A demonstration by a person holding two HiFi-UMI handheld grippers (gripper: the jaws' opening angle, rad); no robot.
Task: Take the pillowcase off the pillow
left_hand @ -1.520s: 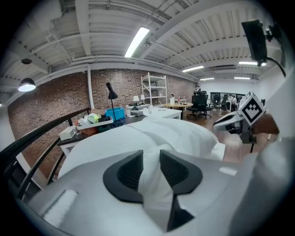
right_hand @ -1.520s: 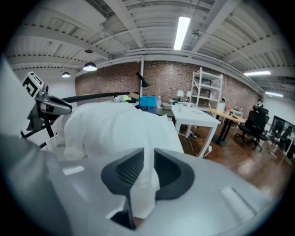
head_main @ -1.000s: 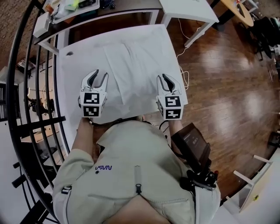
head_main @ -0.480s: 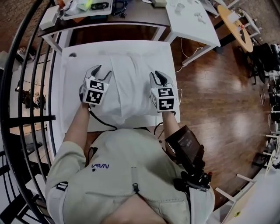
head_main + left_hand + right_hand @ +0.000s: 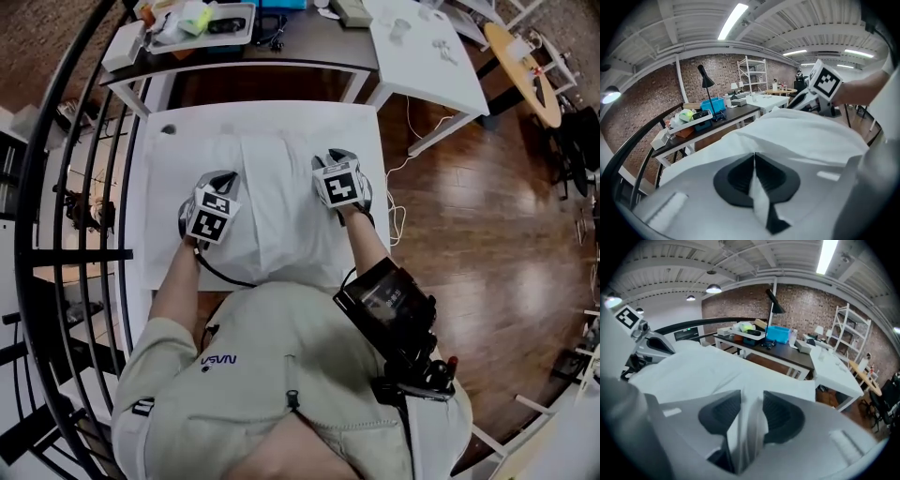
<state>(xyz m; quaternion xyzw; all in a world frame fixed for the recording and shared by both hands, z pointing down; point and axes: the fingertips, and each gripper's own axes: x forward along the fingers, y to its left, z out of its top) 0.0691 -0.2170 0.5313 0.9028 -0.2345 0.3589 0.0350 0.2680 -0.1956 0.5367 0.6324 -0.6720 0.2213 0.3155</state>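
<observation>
Pinching the pillowcase (image 5: 277, 206) at 9 o'clock with the left gripper (image 5: 753, 161), just opening the right gripper (image 5: 751, 411) around cloth at 3 o'clock; likely squeeze and pull next.

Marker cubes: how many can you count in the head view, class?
2. The left cube sits over the left edge of the pillow, and the right cube sits over its right edge. None seems to be hidden.

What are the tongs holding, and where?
The left tongs pinch a fold of the white pillowcase at its left edge. The right tongs have just been opening; a fold stands between them, not clamped.
</observation>
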